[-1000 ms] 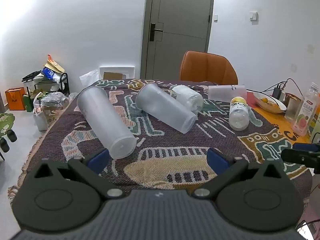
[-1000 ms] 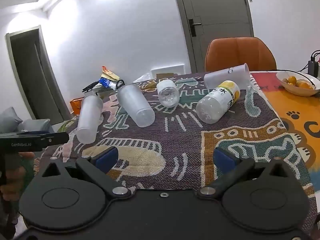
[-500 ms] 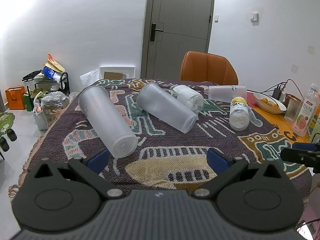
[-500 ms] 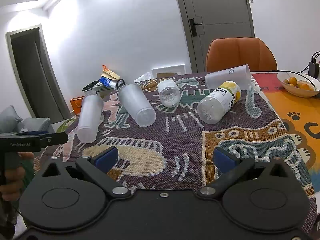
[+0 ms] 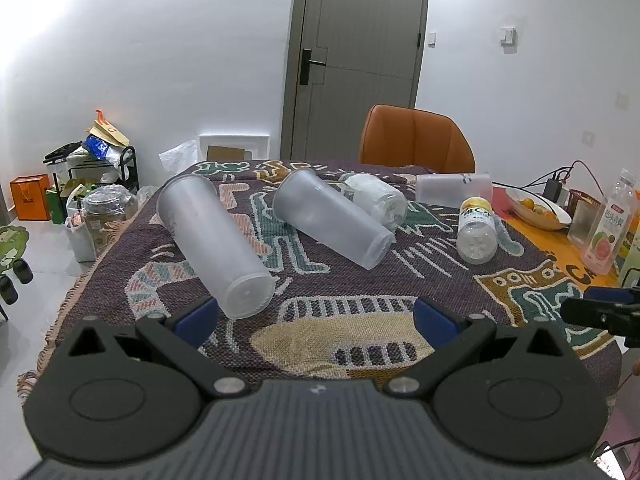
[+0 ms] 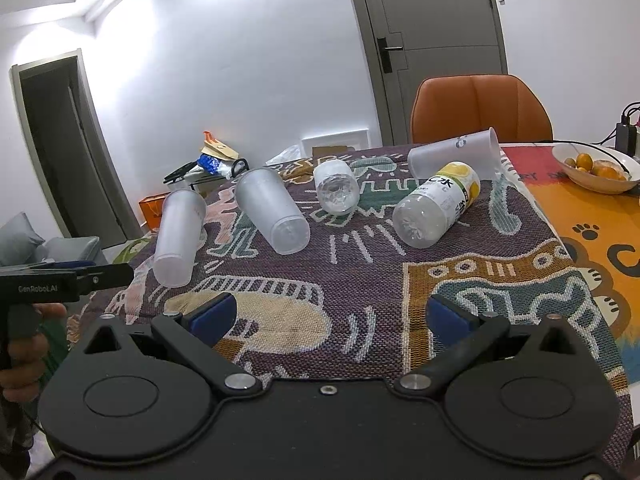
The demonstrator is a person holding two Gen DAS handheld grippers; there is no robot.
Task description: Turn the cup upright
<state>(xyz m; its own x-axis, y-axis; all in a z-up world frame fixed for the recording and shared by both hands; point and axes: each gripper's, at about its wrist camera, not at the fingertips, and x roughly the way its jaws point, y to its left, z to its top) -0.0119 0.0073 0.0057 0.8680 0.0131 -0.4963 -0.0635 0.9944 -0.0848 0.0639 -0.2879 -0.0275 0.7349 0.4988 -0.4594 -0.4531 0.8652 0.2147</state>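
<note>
Left tool (image 5: 315, 315) wide, empty, edged closer to near cup (image 5: 212, 242) since a second ago. Cup on side. Right tool (image 6: 329, 316) wide, idle. Grasp pending.

We see a table (image 5: 532, 236) with an orange top, most of it covered by a patterned woven cloth (image 5: 352, 280). On the cloth, in the left wrist view, a frosted cup (image 5: 212, 240) lies on its side at ten o'clock, base toward us. A second frosted cup (image 5: 332, 216) lies at twelve o'clock, touching a clear bottle (image 5: 378, 198) behind it. A yellow-capped bottle (image 5: 476, 228) lies at one o'clock, and a third cup (image 5: 454, 188) lies on its side beyond it. On the bare tabletop at two o'clock sit a fruit bowl (image 5: 538, 210) and an upright drink bottle (image 5: 608, 228).
</note>
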